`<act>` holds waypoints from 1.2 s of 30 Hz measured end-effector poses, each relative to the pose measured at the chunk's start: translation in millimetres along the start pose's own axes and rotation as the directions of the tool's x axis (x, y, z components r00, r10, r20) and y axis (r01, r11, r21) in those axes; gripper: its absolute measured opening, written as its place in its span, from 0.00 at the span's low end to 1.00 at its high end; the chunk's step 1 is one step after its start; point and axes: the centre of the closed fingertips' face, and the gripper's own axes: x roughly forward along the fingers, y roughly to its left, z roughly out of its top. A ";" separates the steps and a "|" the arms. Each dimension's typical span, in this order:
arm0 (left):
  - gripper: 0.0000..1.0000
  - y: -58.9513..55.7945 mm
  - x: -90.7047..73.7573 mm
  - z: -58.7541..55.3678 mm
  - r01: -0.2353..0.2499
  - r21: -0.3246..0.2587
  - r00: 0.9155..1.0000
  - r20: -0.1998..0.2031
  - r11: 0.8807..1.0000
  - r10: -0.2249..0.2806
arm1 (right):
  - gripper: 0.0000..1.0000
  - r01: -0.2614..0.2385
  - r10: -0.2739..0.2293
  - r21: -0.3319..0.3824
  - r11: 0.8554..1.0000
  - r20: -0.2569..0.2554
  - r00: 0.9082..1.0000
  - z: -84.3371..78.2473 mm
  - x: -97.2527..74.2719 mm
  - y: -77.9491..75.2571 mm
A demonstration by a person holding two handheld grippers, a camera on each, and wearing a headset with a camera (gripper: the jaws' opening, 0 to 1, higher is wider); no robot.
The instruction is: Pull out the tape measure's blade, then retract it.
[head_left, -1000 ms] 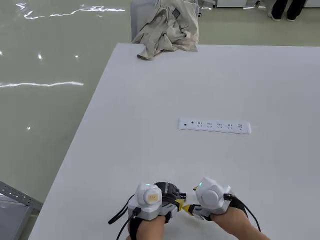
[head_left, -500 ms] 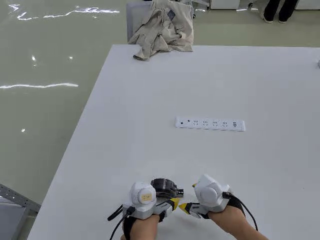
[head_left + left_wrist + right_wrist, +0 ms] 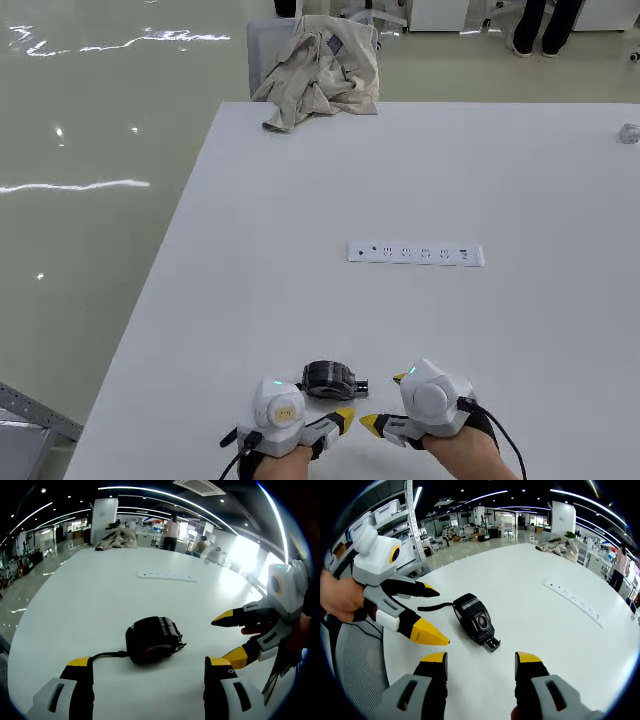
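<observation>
A black tape measure (image 3: 329, 379) (image 3: 150, 639) (image 3: 477, 618) lies on the white table (image 3: 420, 180) near its front edge, a black wrist strap trailing from it. Its blade is wound in, with only the hook end showing at the case mouth. My left gripper (image 3: 341, 418) (image 3: 146, 666) hovers just in front of it, open, with nothing between its yellow-tipped jaws. My right gripper (image 3: 376, 417) (image 3: 477, 658) is close beside it on the right, also open and empty, aimed at the case mouth. Neither one touches the tape measure.
A white power strip (image 3: 415, 254) lies mid-table. A beige jacket (image 3: 318, 58) is heaped at the far left corner over a chair. A small grey object (image 3: 628, 133) sits at the far right edge. The table's left edge drops to a glossy floor.
Both grippers have pulled back toward me and off the tape measure, which now lies free on the table ahead of their tips. The head camera has tilted.
</observation>
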 end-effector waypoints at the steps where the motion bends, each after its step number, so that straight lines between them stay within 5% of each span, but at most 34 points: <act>1: 0.89 -0.4 -1.3 -1.6 0.004 -0.001 1.000 -0.002 1.000 -0.004 | 0.56 0.004 -0.004 0.002 1.000 0.002 1.000 -0.6 -2.6 1.4; 20: 0.94 -6.5 -25.3 -13.4 0.055 0.034 0.998 0.014 0.998 -0.055 | 0.64 0.019 -0.020 0.063 0.998 0.014 1.000 -12.9 -30.7 16.1; 36: 0.98 2.7 -47.2 -20.9 0.060 0.025 0.998 0.025 0.998 -0.061 | 0.72 0.031 -0.033 0.117 0.993 0.015 0.999 -21.2 -53.5 27.7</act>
